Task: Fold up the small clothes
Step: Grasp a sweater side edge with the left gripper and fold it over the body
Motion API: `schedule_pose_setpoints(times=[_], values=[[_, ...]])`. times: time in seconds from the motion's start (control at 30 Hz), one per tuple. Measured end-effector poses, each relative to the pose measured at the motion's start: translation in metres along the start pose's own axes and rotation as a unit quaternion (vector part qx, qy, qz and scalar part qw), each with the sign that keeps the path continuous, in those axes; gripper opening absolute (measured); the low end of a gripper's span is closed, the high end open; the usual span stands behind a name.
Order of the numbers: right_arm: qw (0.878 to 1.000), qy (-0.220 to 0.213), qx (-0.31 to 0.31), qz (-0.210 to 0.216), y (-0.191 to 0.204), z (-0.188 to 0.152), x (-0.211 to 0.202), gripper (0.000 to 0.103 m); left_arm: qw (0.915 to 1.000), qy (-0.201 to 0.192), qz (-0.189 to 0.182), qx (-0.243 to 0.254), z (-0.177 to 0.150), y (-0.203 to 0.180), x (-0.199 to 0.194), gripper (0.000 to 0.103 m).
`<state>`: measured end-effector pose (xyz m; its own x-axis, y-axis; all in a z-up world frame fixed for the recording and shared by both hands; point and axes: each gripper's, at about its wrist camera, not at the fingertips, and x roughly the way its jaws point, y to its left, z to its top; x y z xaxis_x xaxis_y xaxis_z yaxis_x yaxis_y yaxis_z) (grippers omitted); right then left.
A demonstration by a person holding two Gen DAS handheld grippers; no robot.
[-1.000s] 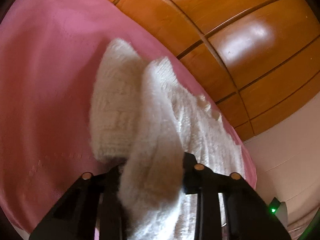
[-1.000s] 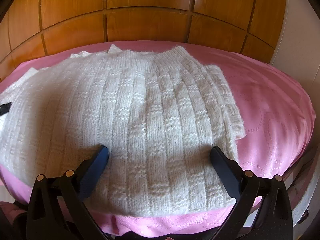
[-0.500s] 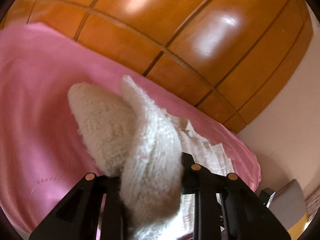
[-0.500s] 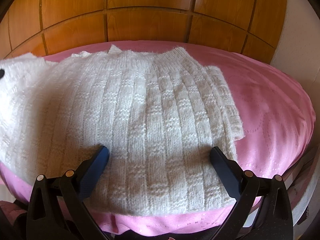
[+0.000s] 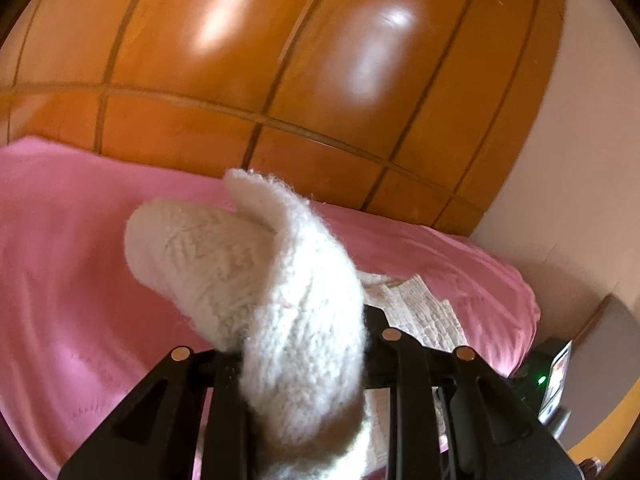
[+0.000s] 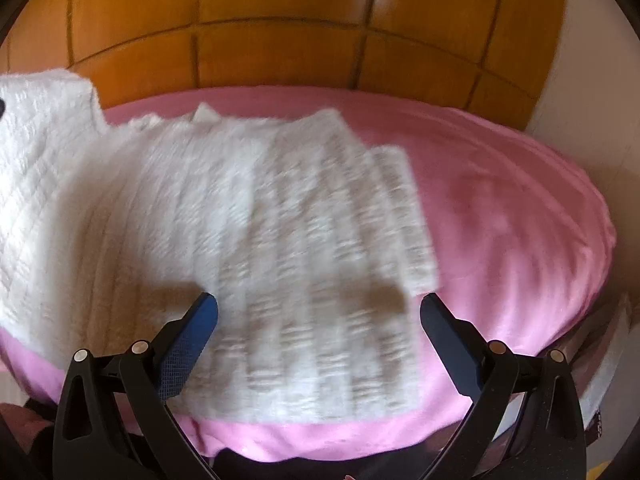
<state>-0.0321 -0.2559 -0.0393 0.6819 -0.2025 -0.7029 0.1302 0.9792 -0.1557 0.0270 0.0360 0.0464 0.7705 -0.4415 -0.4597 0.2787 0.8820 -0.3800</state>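
White knitted sweater (image 6: 248, 232), soft, light and floppy, lies on the pink bed (image 6: 520, 216), one edge clamped in the left gripper (image 5: 304, 344); right gripper (image 6: 318, 312) hovers spread wide.

1. The left gripper (image 5: 304, 344) is matt black plastic, its angular linkage arms pinned with round brass-coloured rivets.
2. The right gripper (image 6: 318, 312) has the same black frame and rivets, with textured dark blue pads (image 6: 188, 344) lining the fingers.
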Motion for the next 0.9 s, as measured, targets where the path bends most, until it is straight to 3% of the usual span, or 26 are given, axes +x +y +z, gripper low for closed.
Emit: schedule_pose_setpoints(times=[0.17, 0.4, 0.7, 0.9], values=[[0.998, 0.023, 0.039, -0.037, -0.034, -0.003, 0.003, 0.100, 0.9986, 0.001, -0.005, 0.052, 0.003, -0.027, 0.010, 0.021], [0.989, 0.054, 0.132, -0.025, -0.076, -0.011, 0.012, 0.100, 0.9955, 0.022, -0.021, 0.090, 0.001, -0.051, 0.031, 0.021], [0.989, 0.067, 0.127, -0.028, -0.083, -0.021, 0.023, 0.100, 0.9891, 0.041, -0.027, 0.139, -0.005, -0.074, 0.060, 0.021], [0.987, 0.073, 0.139, -0.017, -0.086, -0.021, 0.025, 0.100, 0.9847, 0.046, -0.021, 0.167, -0.014, -0.096, 0.057, 0.021]])
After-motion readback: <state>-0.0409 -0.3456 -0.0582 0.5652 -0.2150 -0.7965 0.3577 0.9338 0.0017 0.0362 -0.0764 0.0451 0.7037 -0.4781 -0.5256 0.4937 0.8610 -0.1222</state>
